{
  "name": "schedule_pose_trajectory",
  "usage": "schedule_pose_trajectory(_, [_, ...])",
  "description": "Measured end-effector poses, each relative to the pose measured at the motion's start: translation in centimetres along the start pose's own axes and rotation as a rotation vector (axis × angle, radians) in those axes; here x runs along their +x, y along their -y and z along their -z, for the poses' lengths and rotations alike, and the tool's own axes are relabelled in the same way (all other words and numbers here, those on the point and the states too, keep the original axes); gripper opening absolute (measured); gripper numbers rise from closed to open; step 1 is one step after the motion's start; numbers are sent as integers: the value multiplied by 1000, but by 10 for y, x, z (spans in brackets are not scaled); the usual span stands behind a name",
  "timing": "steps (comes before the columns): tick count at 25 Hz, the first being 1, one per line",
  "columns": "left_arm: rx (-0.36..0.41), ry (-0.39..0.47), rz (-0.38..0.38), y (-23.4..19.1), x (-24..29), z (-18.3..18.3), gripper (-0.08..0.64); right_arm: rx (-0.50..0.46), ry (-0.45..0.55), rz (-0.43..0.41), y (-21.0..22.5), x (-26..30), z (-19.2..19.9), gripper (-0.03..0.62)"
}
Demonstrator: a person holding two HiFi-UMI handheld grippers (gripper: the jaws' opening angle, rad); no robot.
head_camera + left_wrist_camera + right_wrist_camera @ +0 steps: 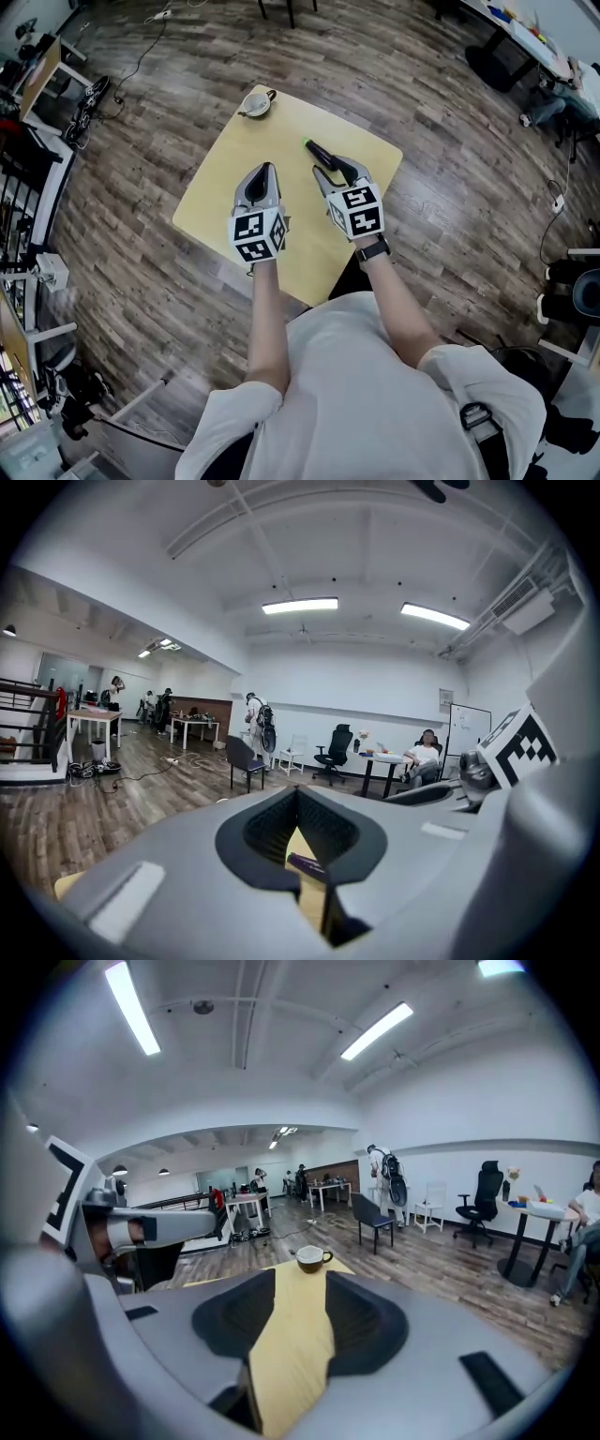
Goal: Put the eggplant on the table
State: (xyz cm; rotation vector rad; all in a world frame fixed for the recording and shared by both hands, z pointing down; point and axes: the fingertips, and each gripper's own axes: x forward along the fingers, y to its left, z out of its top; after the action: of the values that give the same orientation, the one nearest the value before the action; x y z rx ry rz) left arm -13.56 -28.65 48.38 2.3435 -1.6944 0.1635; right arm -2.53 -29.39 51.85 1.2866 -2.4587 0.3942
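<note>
The eggplant, dark purple with a green stem, lies on the yellow table near its far right side. My right gripper hovers just behind it, jaws open and empty; in the right gripper view only bare table shows between the pads, and the eggplant is hidden there. To its left, my left gripper has its tips together. In the left gripper view a sliver of the eggplant shows through the slit below the tips.
A brown-and-white cup stands at the table's far corner. Wooden floor surrounds the small table. Chairs, desks and people are farther off in the room, with racks and cables along the left.
</note>
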Motion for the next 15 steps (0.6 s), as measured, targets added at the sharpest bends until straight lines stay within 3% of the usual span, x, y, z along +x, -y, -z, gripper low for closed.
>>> schedule_pose_trajectory(8, [52, 60, 16, 15, -32, -25, 9, -1, 103, -16, -17, -45, -29, 90])
schedule_pose_trajectory(15, [88, 117, 27, 31, -59, -43, 9, -129, 188, 78, -25, -87, -52, 46])
